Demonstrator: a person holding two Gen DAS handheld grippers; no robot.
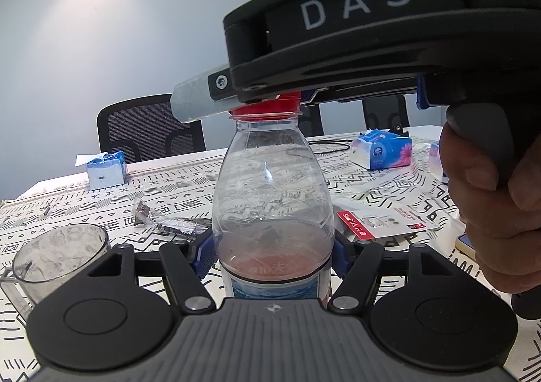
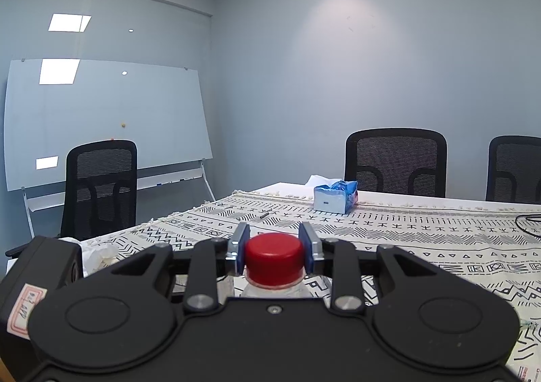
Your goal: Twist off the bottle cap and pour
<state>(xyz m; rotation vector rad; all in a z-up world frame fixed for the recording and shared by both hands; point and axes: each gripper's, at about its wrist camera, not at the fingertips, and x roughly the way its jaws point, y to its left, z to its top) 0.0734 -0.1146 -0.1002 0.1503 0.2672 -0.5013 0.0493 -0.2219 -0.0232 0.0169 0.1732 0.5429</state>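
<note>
A clear plastic bottle (image 1: pixel 274 185) with a blue label and reddish liquid low inside stands upright on the patterned tablecloth (image 1: pixel 189 185). My left gripper (image 1: pixel 273 251) is shut on its lower body, blue pads on both sides. The red cap (image 1: pixel 267 108) is on the neck. My right gripper (image 2: pixel 274 248) comes in from above and its blue pads press on both sides of the red cap (image 2: pixel 274 256). In the left wrist view the right gripper's black body (image 1: pixel 389 37) covers the cap's top. An empty clear measuring cup (image 1: pixel 57 260) stands at the left.
A crumpled wrapper (image 1: pixel 169 221) lies behind the cup. A SanDisk card package (image 1: pixel 385 223) lies right of the bottle. Blue tissue packs (image 1: pixel 104 170) (image 1: pixel 382 148) sit further back, with a black cable. Black chairs (image 2: pixel 395 165) line the table's far edge. A whiteboard (image 2: pixel 101 121) stands left.
</note>
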